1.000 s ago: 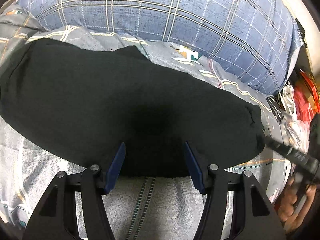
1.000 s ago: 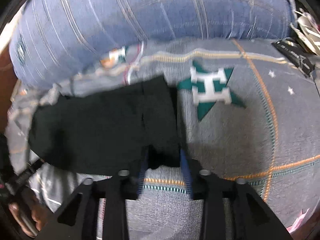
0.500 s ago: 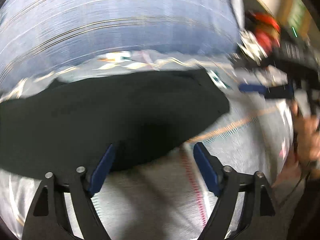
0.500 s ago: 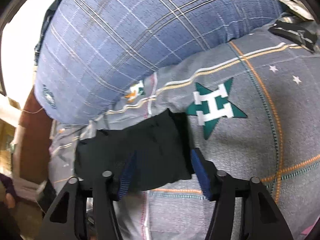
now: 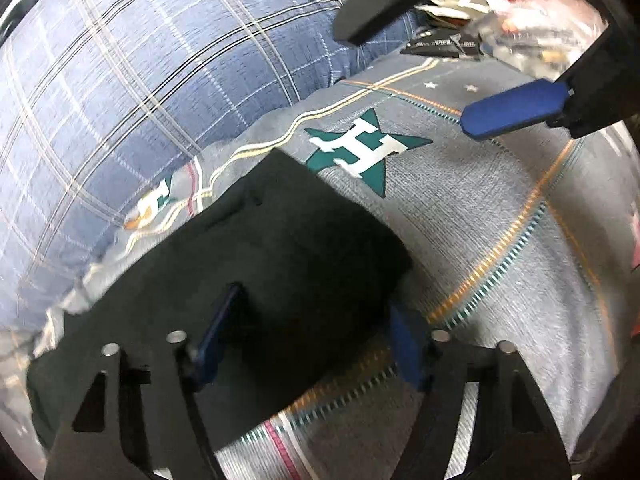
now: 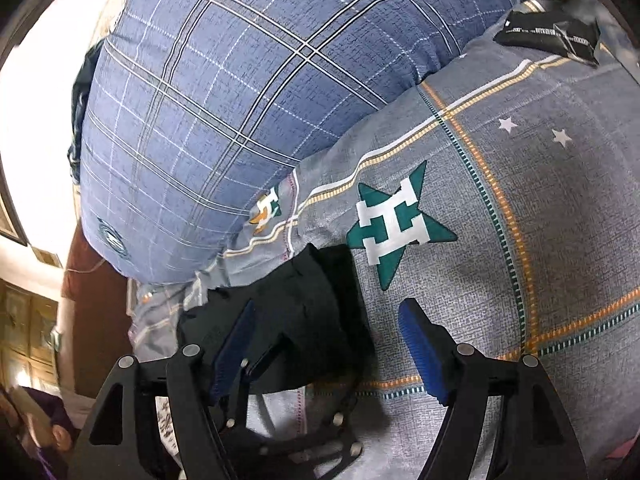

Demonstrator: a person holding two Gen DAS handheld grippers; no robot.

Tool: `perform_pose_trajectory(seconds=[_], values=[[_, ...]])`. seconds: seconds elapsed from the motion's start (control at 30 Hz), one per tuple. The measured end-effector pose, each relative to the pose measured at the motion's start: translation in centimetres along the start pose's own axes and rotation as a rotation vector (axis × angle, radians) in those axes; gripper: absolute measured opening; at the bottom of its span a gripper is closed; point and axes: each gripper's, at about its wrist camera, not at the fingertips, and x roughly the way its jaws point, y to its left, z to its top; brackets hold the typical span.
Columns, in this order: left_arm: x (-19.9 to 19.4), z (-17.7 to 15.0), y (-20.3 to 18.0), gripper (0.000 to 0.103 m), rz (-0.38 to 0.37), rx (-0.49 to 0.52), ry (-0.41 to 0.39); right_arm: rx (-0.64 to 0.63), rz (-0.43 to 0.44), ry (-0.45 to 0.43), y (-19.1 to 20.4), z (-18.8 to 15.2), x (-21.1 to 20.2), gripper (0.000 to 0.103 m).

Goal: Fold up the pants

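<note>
The black pants (image 5: 280,264) lie folded into a flat block on the grey bedsheet (image 5: 500,248), next to a green star with an H (image 5: 360,152). My left gripper (image 5: 316,316) is open and low over the near right end of the pants, one finger on either side of that corner. My right gripper (image 6: 330,340) is open and held above the pants (image 6: 304,312). In the left wrist view its blue pad (image 5: 516,108) hangs at the upper right. The left gripper's frame (image 6: 288,420) shows under the right one.
A big blue plaid pillow (image 6: 260,100) lies behind the pants. A black packet (image 6: 552,36) and mixed clutter (image 5: 520,12) sit at the far right of the bed. A brown headboard (image 6: 100,300) and white wall are at the left.
My left gripper has swung right along the pants to their right end. My right gripper has let go of the pants, opened and lifted away above them.
</note>
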Motion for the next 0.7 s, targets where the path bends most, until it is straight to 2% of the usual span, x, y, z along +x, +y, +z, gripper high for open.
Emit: perform_pose_trajectory(seconds=[0.07, 0.1, 0.17, 0.23, 0.3, 0.37, 0.5, 0.7], values=[[0.1, 0.5, 0.1, 0.047, -0.021, 0.005, -0.002, 0.003, 0.006, 0.003, -0.1, 0.1, -0.1, 0.075], [0.1, 0.7, 0.3, 0.043, -0.030, -0.003, 0.007, 0.004, 0.007, 0.002, -0.1, 0.1, -0.2, 0.075], [-0.2, 0.7, 0.4, 0.023, -0.017, -0.023, 0.013, 0.008, 0.014, 0.000, -0.2, 0.2, -0.4, 0.075], [-0.7, 0.8, 1.0, 0.017, -0.017, -0.057, 0.008, 0.010, 0.023, -0.001, -0.4, 0.4, -0.5, 0.075], [-1.3, 0.9, 2.6, 0.015, -0.070, -0.143, 0.005, 0.016, 0.035, 0.006, -0.6, 0.4, -0.4, 0.075], [-2.2, 0.4, 4.9, 0.015, -0.157, -0.278, -0.017, 0.036, 0.061, 0.028, -0.9, 0.5, 0.1, 0.075], [-3.9, -1.1, 7.6, 0.014, -0.253, -0.424, -0.073, 0.086, 0.130, 0.128, -1.4, 0.2, 2.8, 0.078], [-4.4, -2.0, 8.6, 0.014, -0.356, -0.505, -0.074, 0.105, 0.205, 0.217, -0.4, -0.7, 7.1, 0.078]])
